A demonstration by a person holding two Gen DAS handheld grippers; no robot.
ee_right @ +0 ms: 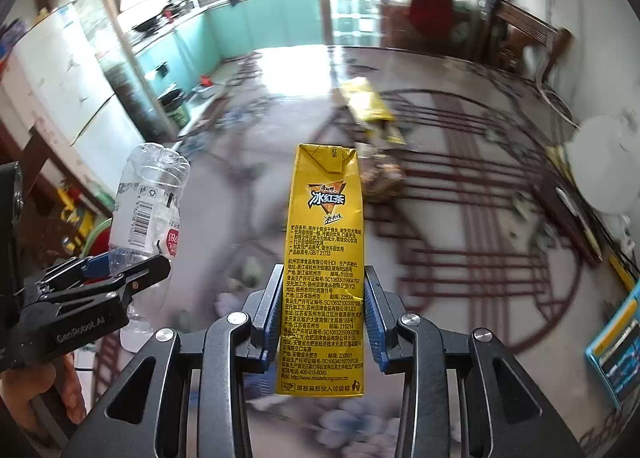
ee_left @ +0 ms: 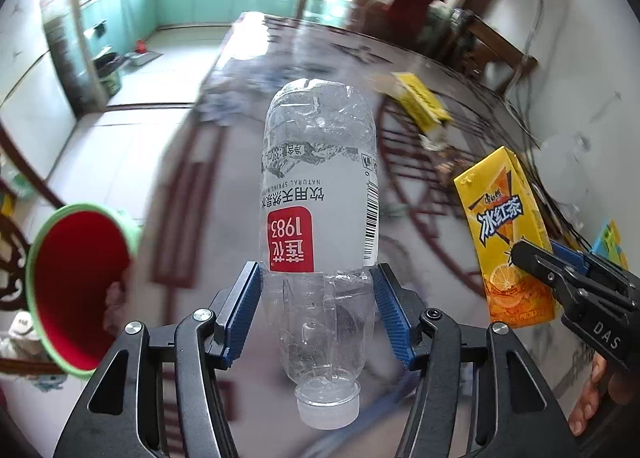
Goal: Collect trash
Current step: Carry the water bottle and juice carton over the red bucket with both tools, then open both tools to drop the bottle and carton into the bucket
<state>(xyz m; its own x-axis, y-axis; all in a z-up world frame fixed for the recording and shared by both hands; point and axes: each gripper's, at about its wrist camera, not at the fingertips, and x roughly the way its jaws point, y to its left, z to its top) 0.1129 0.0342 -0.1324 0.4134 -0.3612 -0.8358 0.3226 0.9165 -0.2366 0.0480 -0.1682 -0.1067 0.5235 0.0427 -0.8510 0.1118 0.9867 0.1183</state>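
Above the big shiny table (ee_right: 460,162), beside the red bin (ee_left: 76,290) with a green rim, the left gripper (ee_left: 318,310) squeezes the clear water bottle (ee_left: 320,194) upside down in the air, and the right gripper (ee_right: 322,314) squeezes the yellow tea carton (ee_right: 324,258) upright.

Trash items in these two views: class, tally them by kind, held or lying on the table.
Clear plastic water bottle: 1
Yellow iced tea carton: 1
Yellow snack box on the table: 1
Total: 3
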